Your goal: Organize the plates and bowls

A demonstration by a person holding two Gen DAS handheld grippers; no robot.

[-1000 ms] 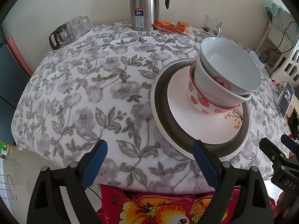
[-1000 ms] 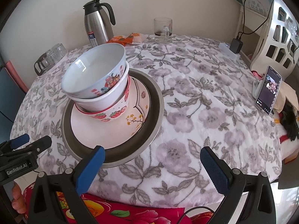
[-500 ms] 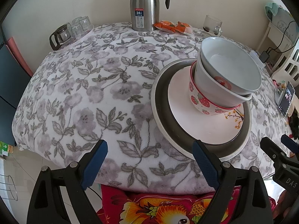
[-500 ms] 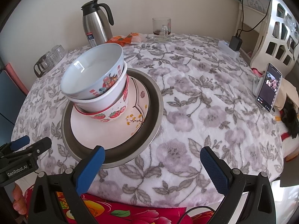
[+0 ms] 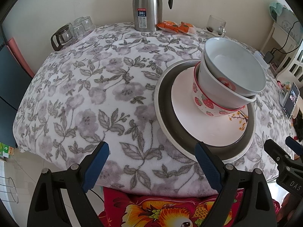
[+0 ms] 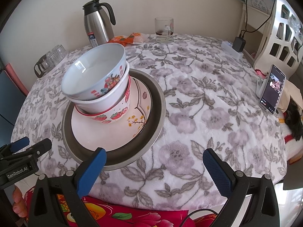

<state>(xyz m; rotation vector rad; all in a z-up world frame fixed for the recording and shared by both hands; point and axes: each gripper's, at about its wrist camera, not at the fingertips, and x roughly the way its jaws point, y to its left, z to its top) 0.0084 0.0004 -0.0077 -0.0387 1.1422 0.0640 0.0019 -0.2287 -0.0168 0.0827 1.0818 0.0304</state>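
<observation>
On the floral tablecloth (image 5: 98,94) sits a wide metal basin (image 5: 164,113) holding a white plate (image 5: 185,121) with a yellow blossom sprig, and on the plate three nested bowls tilt together: a strawberry bowl (image 5: 204,102) at the bottom, a plain white bowl (image 6: 106,102) inside it, and a pale blue bowl (image 5: 234,70) on top. In the left wrist view this stack lies at about two o'clock from the left gripper (image 5: 151,168), whose blue-padded fingers are spread wide with nothing between them. In the right wrist view it lies at about eleven o'clock from the right gripper (image 6: 154,172), likewise spread and empty. A steel thermos (image 5: 146,7) stands at twelve o'clock by the wall.
</observation>
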